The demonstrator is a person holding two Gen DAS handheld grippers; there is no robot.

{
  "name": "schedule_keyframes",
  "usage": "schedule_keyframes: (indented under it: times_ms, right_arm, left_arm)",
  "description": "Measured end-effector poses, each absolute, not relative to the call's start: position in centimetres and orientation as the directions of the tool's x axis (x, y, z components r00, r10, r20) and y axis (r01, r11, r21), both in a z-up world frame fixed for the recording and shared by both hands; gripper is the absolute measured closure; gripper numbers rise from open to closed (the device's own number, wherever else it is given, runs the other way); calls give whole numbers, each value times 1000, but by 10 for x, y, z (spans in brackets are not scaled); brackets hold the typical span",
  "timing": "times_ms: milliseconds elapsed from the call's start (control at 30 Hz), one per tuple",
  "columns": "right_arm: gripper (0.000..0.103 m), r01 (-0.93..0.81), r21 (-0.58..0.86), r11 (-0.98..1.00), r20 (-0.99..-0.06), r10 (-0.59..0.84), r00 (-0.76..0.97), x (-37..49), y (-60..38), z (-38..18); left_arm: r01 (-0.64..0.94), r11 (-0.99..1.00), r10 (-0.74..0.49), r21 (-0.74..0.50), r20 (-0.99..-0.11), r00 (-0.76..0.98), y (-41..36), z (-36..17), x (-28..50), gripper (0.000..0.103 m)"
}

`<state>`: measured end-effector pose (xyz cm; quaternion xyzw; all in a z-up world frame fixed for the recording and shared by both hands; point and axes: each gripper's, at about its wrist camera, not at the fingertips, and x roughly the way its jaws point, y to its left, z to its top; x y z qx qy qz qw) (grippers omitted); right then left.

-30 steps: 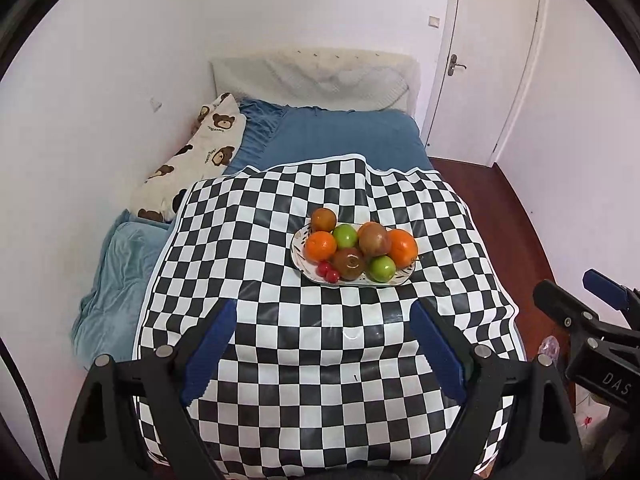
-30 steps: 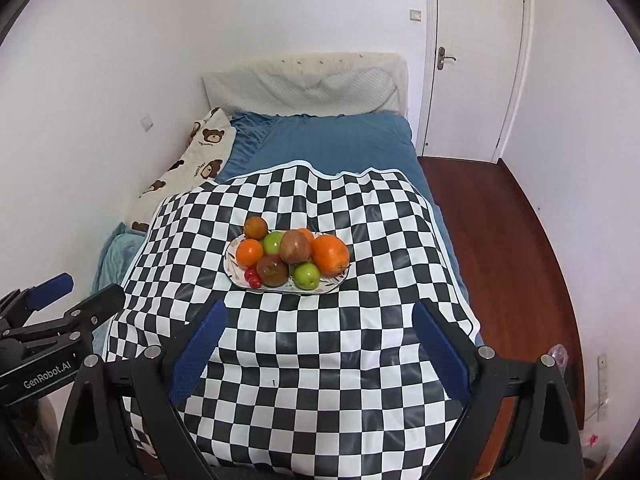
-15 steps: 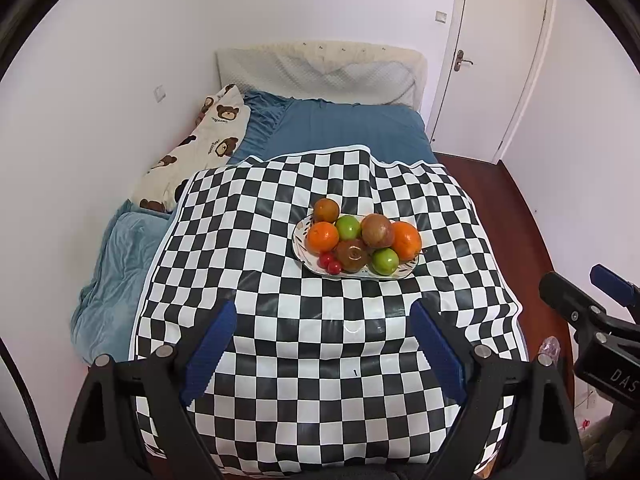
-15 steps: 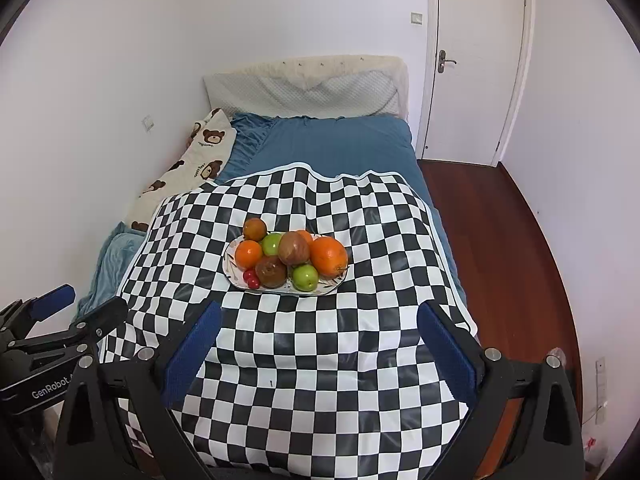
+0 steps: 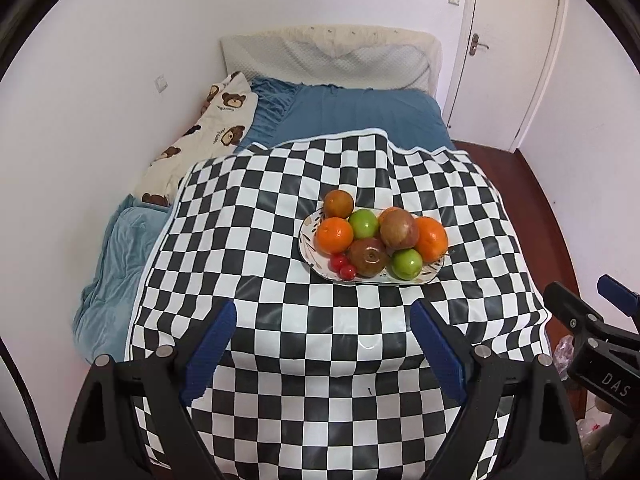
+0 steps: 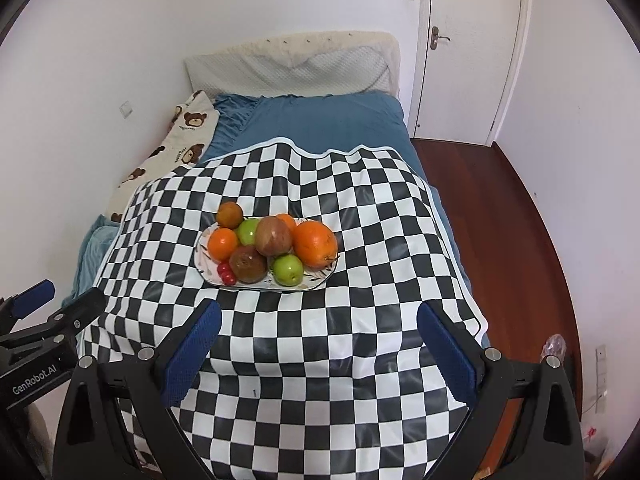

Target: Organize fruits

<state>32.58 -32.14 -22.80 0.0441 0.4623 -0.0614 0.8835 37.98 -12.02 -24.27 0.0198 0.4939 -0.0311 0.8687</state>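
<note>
Nothing looks sorted yet: the oranges, green apples, brownish fruits and small red ones all sit piled on the white oval patterned plate amid the black-and-white checkered cloth over the bed. Left gripper and right gripper hover short of it, fingers spread, empty.
</note>
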Motion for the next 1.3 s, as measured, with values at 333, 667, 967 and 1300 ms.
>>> schedule_keyframes:
  times_ms: [333, 667, 967, 1300]
  right_arm:
    - [3, 151, 9, 988, -843, -74, 532, 369, -327, -268]
    - [3, 142, 9, 990, -858, -65, 510, 387, -323, -288]
    - [3, 136, 14, 991, -858, -59, 510, 390, -322, -289]
    - [3, 142, 12, 990, -862, -62, 503, 390, -322, -292]
  left_arm:
    - [64, 998, -3, 30, -884, 467, -125, -278, 416, 14]
    - [60, 998, -6, 24, -893, 449, -128, -290, 431, 14]
    - [78, 997, -12, 25, -894, 448, -131, -293, 434, 0]
    - [58, 998, -12, 16, -892, 451, -127, -292, 432, 0]
